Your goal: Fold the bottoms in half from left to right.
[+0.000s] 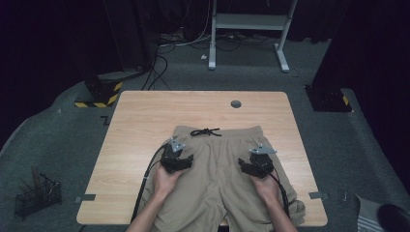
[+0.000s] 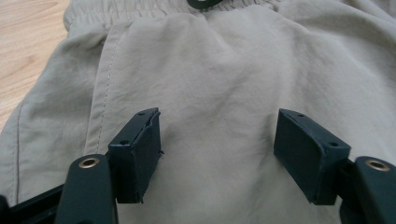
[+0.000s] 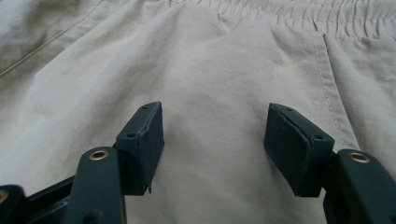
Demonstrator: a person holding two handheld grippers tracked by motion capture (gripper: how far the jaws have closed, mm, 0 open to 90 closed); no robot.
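Khaki shorts (image 1: 220,169) lie flat on the surface (image 1: 140,125), beneath both hand-held grippers: left (image 1: 180,155) and right (image 1: 251,163), jaws wide, empty. Step: reaching; next, each probably pinches fabric.

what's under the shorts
The shorts lie flat on the wooden table, which shows all around them except at the near edge. The part of the tabletop beneath the cloth is covered, so anything there can't be seen.
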